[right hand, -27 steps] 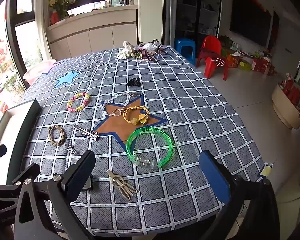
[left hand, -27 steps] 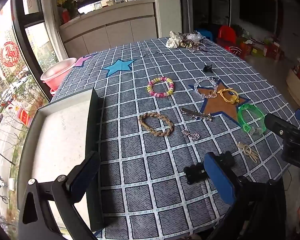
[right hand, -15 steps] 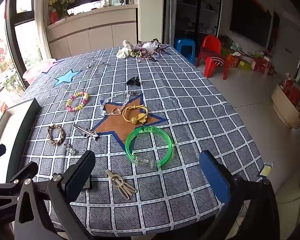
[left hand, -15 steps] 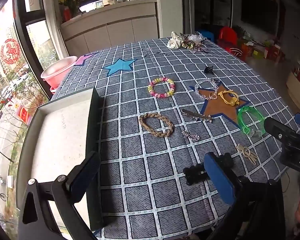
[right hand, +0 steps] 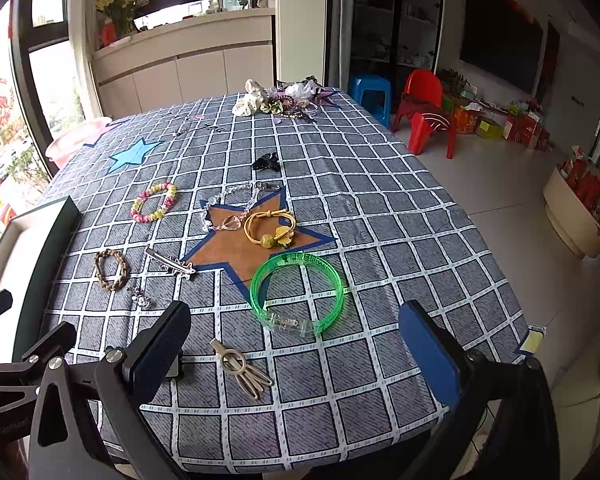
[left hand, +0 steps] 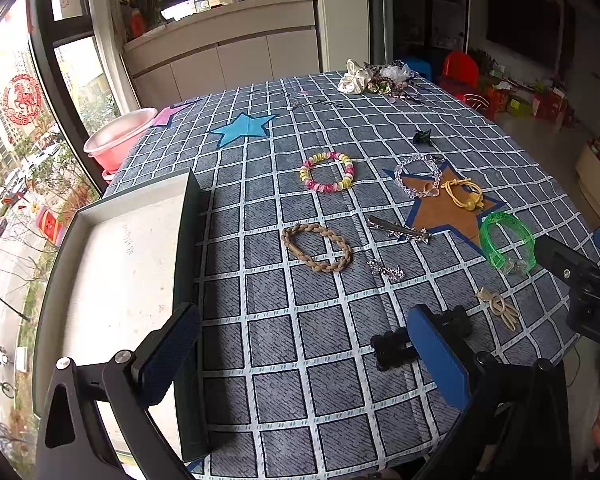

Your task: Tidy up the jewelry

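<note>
Both tools gaping wide (nothing held), translucent green bangle [right hand: 297,294], braided rope bracelet [left hand: 317,247], checked cloth [left hand: 300,340]

I am in a home, at a table [right hand: 380,208] with a checked cloth, below my grippers. Ahead of me, past the table, stand pale cabinets [right hand: 188,76] with flowers [right hand: 116,8] on top. To my right are a red child's chair [right hand: 424,116], a blue stool [right hand: 370,90] and a dark television [right hand: 500,52] on the wall. To my left, a big window [left hand: 16,128] looks onto apartment blocks.
</note>
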A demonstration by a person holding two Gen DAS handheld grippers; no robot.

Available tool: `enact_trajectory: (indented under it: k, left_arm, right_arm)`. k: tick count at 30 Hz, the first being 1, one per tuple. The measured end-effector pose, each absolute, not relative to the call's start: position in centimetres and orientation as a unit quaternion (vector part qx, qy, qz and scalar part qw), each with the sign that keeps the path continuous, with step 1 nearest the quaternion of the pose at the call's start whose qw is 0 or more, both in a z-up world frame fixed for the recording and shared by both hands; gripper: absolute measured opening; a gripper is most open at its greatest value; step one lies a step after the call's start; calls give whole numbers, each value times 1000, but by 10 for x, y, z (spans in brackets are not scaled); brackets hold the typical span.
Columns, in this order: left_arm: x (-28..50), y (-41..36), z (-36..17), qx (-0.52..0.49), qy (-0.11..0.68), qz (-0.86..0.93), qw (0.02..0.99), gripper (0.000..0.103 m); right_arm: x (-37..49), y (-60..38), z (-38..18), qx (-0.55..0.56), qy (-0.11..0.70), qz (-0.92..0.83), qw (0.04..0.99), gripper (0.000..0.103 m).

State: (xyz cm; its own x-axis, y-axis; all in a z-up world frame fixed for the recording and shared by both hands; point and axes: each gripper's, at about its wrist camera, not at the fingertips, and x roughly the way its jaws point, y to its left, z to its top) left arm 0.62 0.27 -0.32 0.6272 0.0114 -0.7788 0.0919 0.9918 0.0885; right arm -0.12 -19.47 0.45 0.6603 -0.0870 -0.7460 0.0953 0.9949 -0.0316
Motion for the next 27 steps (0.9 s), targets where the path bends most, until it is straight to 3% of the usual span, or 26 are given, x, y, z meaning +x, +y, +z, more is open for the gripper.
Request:
enact_trajectory:
  k: [27]
  left_arm:
    - [6, 1, -3, 63, 433, -20, 899, 103]
  right_arm:
    - [-2, -194, 4, 6, 410, -49, 911, 103]
